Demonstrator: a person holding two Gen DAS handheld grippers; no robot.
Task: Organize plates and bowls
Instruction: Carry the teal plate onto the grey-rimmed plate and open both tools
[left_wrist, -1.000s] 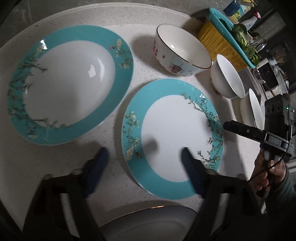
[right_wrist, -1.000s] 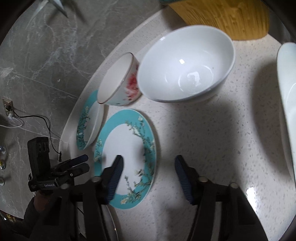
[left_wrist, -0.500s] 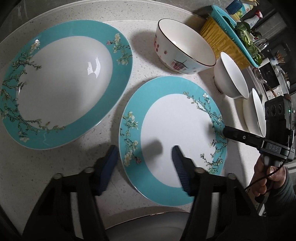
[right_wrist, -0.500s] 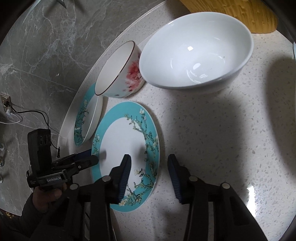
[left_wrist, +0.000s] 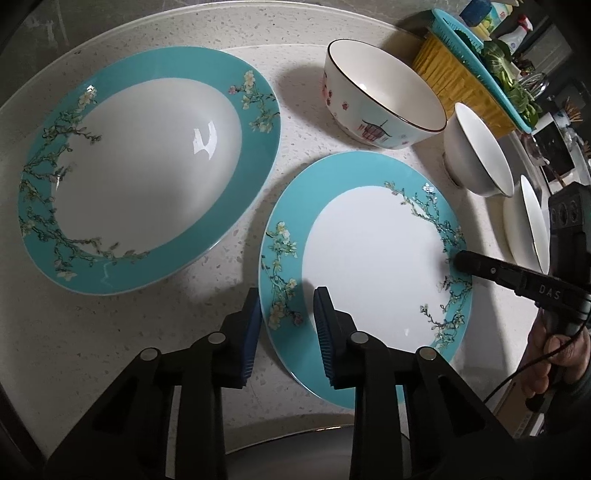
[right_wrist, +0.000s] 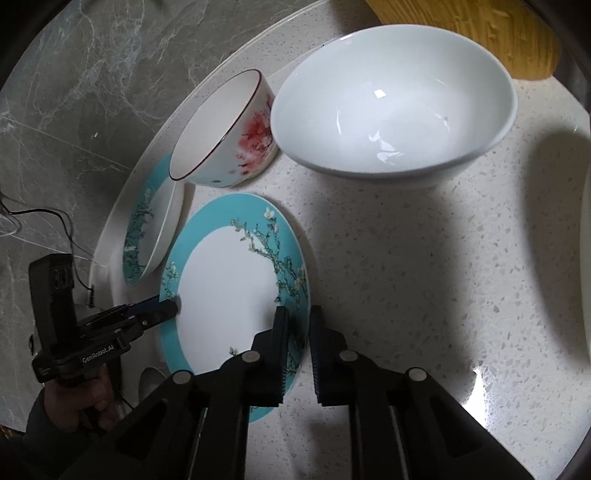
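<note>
Presently, left to right across the counter (left_wrist: 155, 354) in the left wrist view: deep teal-rimmed dish (left_wrist: 147, 166), well apart from both tools, lying flat. Next, the flat teal-rimmed plate (left_wrist: 369, 273), flat on the counter, nothing stacked on it. Behind it the flowered bowl (left_wrist: 384, 107), then the plain white bowl (left_wrist: 478, 155), then a white dish (left_wrist: 524, 225) seen edge-on at far right; yellow basket (left_wrist: 454, 77) behind.

Left gripper (left_wrist: 288, 328): jaws have just been closing. They straddle the plate's near-left rim, one blue pad outside the edge, the other over the white centre. A gap shows between pad and rim on each side; no pinch seen yet, so reading it as not gripped.

Right gripper (right_wrist: 295, 339): jaws have just been closing, now nearly together, across the plate's opposite rim. Rim edge lies in the narrow slot between the pads; looks clamped, though actual contact is hidden by the finger bodies.

Key relation: the plate lies directly between the two tools, each at one end of the same diameter, both pointing steeply down. Neither hand is nearer; both are at the rim. The deep dish lies to the left of the plate, rims close but apart.

Judgement: step in hand is a two-handed pickup of the flat plate; lift should wait until the left pads seat.
</note>
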